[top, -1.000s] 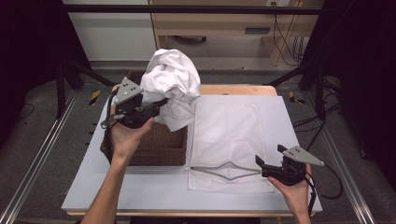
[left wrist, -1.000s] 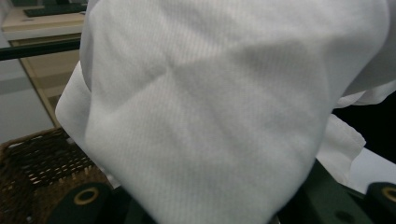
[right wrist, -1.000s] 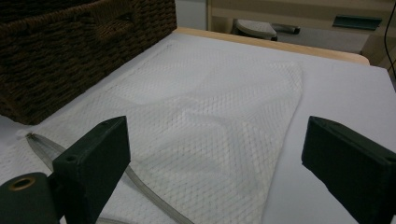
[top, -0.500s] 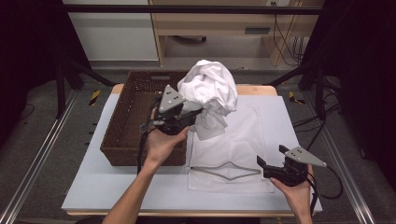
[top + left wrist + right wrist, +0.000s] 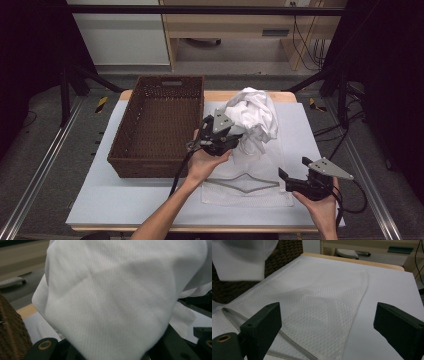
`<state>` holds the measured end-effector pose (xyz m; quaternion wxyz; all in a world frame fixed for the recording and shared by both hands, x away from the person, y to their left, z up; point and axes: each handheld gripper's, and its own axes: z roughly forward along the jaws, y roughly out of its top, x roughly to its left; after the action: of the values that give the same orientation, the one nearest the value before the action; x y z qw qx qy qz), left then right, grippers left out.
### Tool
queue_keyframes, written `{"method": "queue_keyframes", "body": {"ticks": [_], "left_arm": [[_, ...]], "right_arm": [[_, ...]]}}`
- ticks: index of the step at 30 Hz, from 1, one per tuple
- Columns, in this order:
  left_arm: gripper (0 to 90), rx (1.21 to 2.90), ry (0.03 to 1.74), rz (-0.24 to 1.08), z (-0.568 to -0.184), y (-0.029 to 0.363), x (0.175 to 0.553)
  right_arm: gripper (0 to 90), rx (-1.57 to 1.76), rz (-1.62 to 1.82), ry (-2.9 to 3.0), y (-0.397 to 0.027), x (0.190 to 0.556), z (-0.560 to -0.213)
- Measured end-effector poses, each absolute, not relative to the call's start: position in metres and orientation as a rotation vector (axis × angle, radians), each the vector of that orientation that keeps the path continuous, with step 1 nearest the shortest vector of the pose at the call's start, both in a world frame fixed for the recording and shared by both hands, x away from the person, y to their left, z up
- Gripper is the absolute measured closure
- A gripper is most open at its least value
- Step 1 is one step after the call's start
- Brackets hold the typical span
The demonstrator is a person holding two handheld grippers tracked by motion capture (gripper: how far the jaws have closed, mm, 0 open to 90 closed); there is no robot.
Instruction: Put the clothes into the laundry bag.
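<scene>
Nearest, the right hand-held gripper [image 5: 290,178] rests with its jaws spread wide and nothing between them, at the near right corner of the mesh laundry bag [image 5: 260,170] lying flat on the counter [image 5: 125,200]. Farther in, the left hand-held gripper [image 5: 235,137] is clenched on a bunched white garment [image 5: 252,115], holding it above the bag's far half, just right of the wicker basket [image 5: 160,125].

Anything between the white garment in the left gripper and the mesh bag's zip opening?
Nothing visible. The left gripper holds the bunched white garment above the flat mesh bag. The zip opening lies unobstructed but barely parted. The right gripper, jaws open, sits beside its right end, not gripping it.
</scene>
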<state>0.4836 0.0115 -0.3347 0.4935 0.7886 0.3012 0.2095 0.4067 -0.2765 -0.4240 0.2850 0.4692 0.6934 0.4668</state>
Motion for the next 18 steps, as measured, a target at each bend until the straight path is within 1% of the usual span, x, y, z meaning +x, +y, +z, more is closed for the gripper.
{"method": "queue_keyframes", "body": {"ticks": [5,11,18], "left_arm": [[67.9,1.985,0.719,0.482,-0.360,-0.004,0.485],[67.1,2.061,0.747,0.433,-0.396,-0.021,0.490],[65.6,2.111,0.742,0.373,-0.419,-0.031,0.493]], "right_arm": [[8.5,1.255,1.236,1.846,-0.281,0.406,-0.423],[8.8,1.254,1.234,1.847,-0.281,0.406,-0.424],[9.3,1.270,1.229,1.824,-0.284,0.404,-0.422]]}}
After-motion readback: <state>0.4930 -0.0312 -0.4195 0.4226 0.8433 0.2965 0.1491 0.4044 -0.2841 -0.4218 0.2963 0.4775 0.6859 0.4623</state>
